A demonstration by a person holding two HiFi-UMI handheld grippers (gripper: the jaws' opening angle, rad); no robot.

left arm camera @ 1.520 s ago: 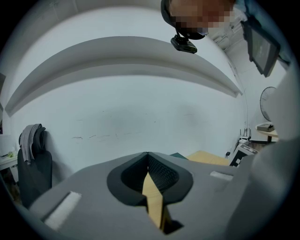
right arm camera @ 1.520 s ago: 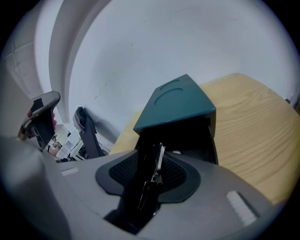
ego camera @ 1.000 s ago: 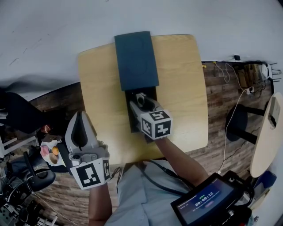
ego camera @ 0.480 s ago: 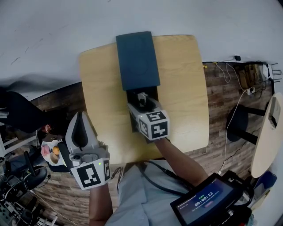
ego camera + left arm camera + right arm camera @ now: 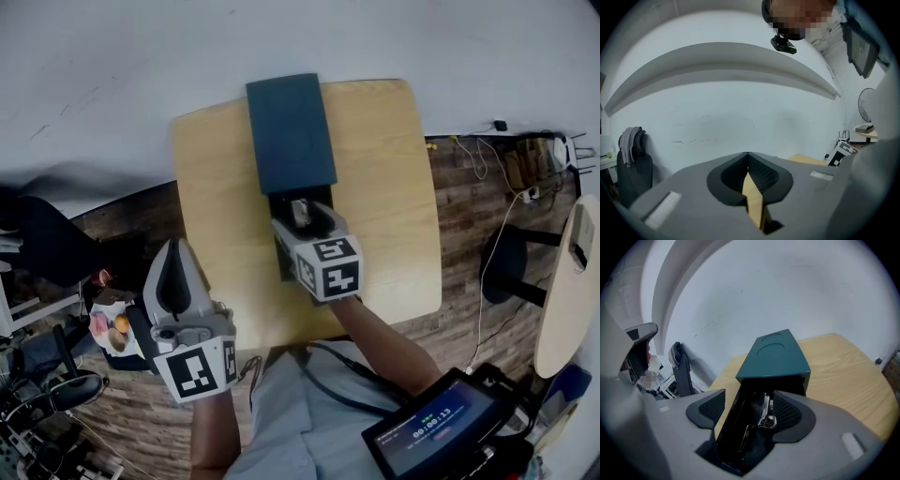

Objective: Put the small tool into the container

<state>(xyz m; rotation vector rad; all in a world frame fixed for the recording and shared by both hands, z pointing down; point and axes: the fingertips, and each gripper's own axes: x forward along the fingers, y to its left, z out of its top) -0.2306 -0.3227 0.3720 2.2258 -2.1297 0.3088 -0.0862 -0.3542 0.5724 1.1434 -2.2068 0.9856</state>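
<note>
A dark teal box (image 5: pixel 291 131) lies lengthwise on the wooden table (image 5: pixel 394 187), its lid slid back so the black inside (image 5: pixel 279 248) shows. A small silvery tool (image 5: pixel 299 210) lies in that open part, also seen in the right gripper view (image 5: pixel 765 412). My right gripper (image 5: pixel 305 221) hangs over the opening. Its jaws are opening on either side of the tool, and the pads (image 5: pixel 711 408) do not press on it. My left gripper (image 5: pixel 173 251) is shut and holds nothing, off the table's near left corner.
A black chair (image 5: pixel 47 244) and floor clutter lie to the left. A tablet screen (image 5: pixel 441 427) hangs at the person's waist at the lower right. A round stool (image 5: pixel 506 262) and another tabletop (image 5: pixel 567 291) stand at the right. Bare wood lies on both sides of the box.
The right gripper's jaws have spread wider over the box's open part, leaving the tool lying inside. The left gripper has stayed where it was.
</note>
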